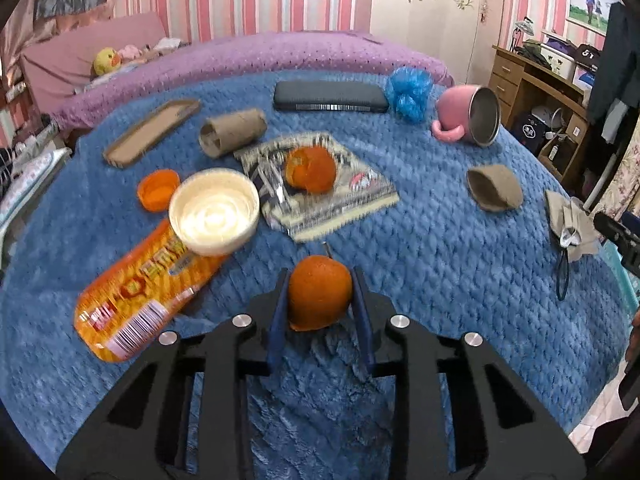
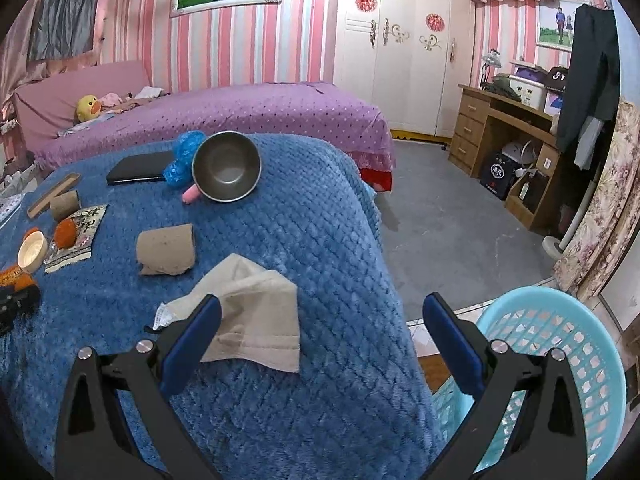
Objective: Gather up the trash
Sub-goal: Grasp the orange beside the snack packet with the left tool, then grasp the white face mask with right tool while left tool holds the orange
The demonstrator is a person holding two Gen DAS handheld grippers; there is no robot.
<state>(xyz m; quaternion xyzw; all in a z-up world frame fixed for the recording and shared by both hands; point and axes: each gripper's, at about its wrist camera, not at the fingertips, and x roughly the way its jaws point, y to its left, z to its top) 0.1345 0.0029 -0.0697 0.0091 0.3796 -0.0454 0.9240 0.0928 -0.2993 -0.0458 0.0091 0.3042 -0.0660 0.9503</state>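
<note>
An orange peel piece (image 1: 319, 292) is clamped between the blue pads of the left gripper (image 1: 320, 300), low over the blue blanket (image 1: 440, 240) near the front edge, beside the orange snack tube (image 1: 136, 292). The pick-up step is judged to be in hand. The right gripper (image 2: 320, 332) is held wide apart and empty above a beige crumpled cloth (image 2: 256, 308). Next, a lift and a carry across to the light-blue basket (image 2: 560, 344) beside the bed would be called for, the grip being kept gentle so the peel is not crushed or dropped.
</note>
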